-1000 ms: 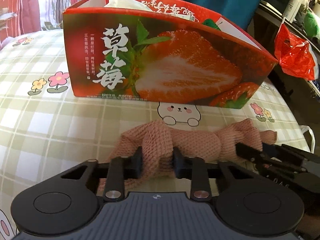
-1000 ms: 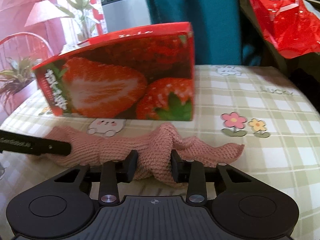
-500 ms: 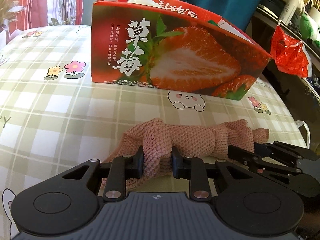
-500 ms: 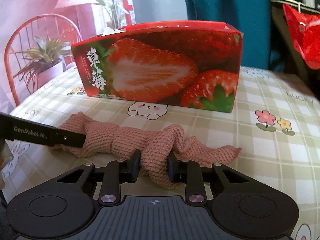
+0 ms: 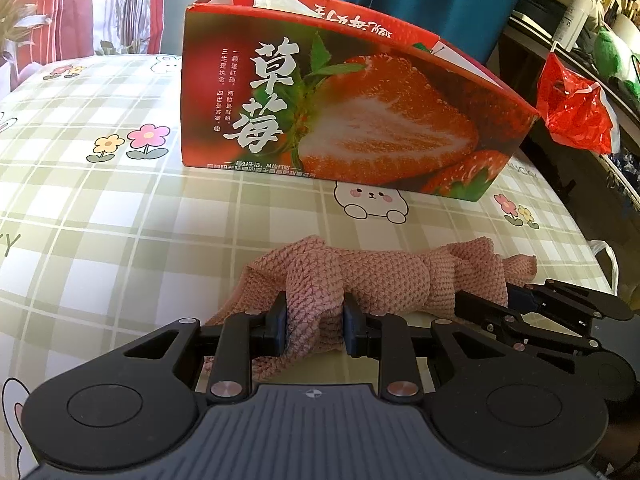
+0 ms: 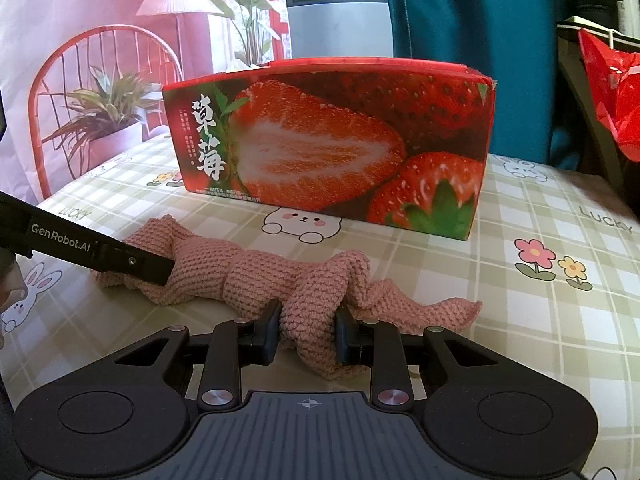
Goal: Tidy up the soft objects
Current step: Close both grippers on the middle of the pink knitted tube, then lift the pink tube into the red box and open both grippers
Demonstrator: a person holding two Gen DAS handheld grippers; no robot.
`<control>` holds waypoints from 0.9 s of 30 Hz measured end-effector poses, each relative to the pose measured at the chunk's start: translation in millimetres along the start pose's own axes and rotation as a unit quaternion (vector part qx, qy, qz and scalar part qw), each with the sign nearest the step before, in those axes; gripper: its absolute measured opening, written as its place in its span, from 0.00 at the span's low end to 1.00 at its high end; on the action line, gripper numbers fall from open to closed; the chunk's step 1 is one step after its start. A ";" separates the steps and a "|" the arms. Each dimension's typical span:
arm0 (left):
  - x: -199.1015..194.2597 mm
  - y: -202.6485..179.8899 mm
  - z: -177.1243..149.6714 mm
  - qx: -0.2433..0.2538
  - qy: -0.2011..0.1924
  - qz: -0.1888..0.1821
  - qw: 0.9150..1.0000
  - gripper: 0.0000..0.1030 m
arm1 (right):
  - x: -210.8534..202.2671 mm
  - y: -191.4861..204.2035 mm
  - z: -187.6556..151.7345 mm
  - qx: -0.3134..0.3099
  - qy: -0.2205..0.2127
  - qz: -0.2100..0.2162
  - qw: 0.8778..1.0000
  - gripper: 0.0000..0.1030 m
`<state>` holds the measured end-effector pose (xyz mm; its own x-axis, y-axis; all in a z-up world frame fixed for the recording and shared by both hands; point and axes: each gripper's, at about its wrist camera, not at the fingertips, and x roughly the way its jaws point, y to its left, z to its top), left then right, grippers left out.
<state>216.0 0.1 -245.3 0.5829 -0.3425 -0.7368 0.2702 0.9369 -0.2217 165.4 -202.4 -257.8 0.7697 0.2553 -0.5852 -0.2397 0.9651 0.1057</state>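
Observation:
A pink knitted cloth (image 5: 372,272) lies bunched lengthwise on the checked tablecloth in front of a strawberry box (image 5: 340,120). My left gripper (image 5: 315,322) is shut on the cloth's left end, a fold pinched between its pads. My right gripper (image 6: 307,330) is shut on a thick fold near the cloth's (image 6: 240,276) right end. In the right wrist view the left gripper's black finger (image 6: 120,258) reaches in from the left onto the cloth. The right gripper's fingers (image 5: 520,312) show at the right of the left wrist view. White material pokes out of the open box top.
The box (image 6: 332,152) stands just behind the cloth. A red plastic bag (image 5: 572,112) hangs off a dark shelf at the right. A red chair (image 6: 100,80) and a potted plant stand beyond the table's left edge. A teal curtain hangs behind.
Both grippers drew back from the box with the cloth still pinched, so the box looks farther away. The right gripper rolled and tightened slightly on its fold.

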 end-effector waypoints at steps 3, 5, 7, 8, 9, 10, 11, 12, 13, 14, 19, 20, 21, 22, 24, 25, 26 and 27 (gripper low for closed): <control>-0.1 -0.5 -0.6 0.002 -0.002 0.000 1.000 0.27 | -0.4 0.8 -0.5 0.001 -0.001 -0.001 1.000 0.25; -0.3 -0.5 -1.0 0.003 -0.002 0.000 1.000 0.27 | -0.4 0.5 -0.6 0.002 -0.001 0.000 1.000 0.25; 0.1 -0.4 -0.2 0.009 0.000 -0.002 1.000 0.27 | -0.4 1.3 -0.9 0.003 -0.001 0.000 1.000 0.25; 0.2 0.5 0.6 0.010 0.001 -0.005 1.000 0.27 | -0.4 1.3 -1.0 0.004 0.000 0.000 1.000 0.25; 0.4 2.5 1.3 0.009 0.003 -0.009 1.000 0.27 | -0.3 0.9 -0.9 0.008 0.000 0.001 1.000 0.25; 0.5 4.5 2.2 0.006 0.005 -0.014 1.000 0.27 | -0.4 -0.4 -0.6 0.013 0.001 0.003 1.000 0.25; 0.7 6.1 2.9 0.003 0.006 -0.018 1.000 0.27 | -0.3 -2.4 -0.3 0.017 0.002 0.006 1.000 0.25; 0.5 7.3 3.0 0.000 0.006 -0.020 1.000 0.27 | -0.3 -4.2 0.0 0.023 0.003 0.009 1.000 0.25; -0.2 8.0 2.8 -0.002 0.007 -0.019 1.000 0.26 | -0.5 -5.4 0.5 0.030 0.005 0.011 0.999 0.25; -0.9 7.7 2.3 -0.001 0.008 -0.017 1.000 0.26 | -0.4 -6.5 1.8 0.035 0.009 0.012 0.999 0.24; -17.4 6.8 4.7 0.015 -0.005 -0.016 1.000 0.24 | -3.8 -3.2 10.2 0.030 0.023 0.008 0.999 0.21; -24.5 6.9 9.6 0.020 -0.015 -0.018 1.000 0.24 | -7.6 -2.9 13.0 0.028 0.018 0.011 0.999 0.21; -31.0 6.7 14.8 0.025 -0.025 -0.019 0.999 0.24 | -11.4 -2.9 16.3 0.028 0.012 0.014 0.999 0.21; -38.1 6.6 22.0 0.030 -0.035 -0.021 0.999 0.24 | -16.6 -2.7 21.6 0.027 0.003 0.019 0.999 0.20; -53.5 5.9 40.5 0.040 -0.057 -0.027 0.997 0.24 | -26.3 -2.5 34.9 0.018 -0.015 0.027 0.999 0.20; -61.3 4.9 51.8 0.049 -0.068 -0.032 0.996 0.24 | -31.6 -2.0 43.2 0.010 -0.027 0.030 0.999 0.20; -67.4 3.9 61.7 0.057 -0.075 -0.035 0.995 0.24 | -37.8 -1.8 53.0 -0.001 -0.042 0.031 0.999 0.20; -73.6 3.0 73.5 0.064 -0.082 -0.039 0.994 0.24 | -43.5 -1.5 63.1 -0.011 -0.055 0.030 0.998 0.20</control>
<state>230.2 23.0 -144.7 0.6704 -0.4303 -0.6046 0.4087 0.8941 -0.1832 169.6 -211.3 -181.8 0.8139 0.3181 -0.4862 -0.2989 0.9468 0.1192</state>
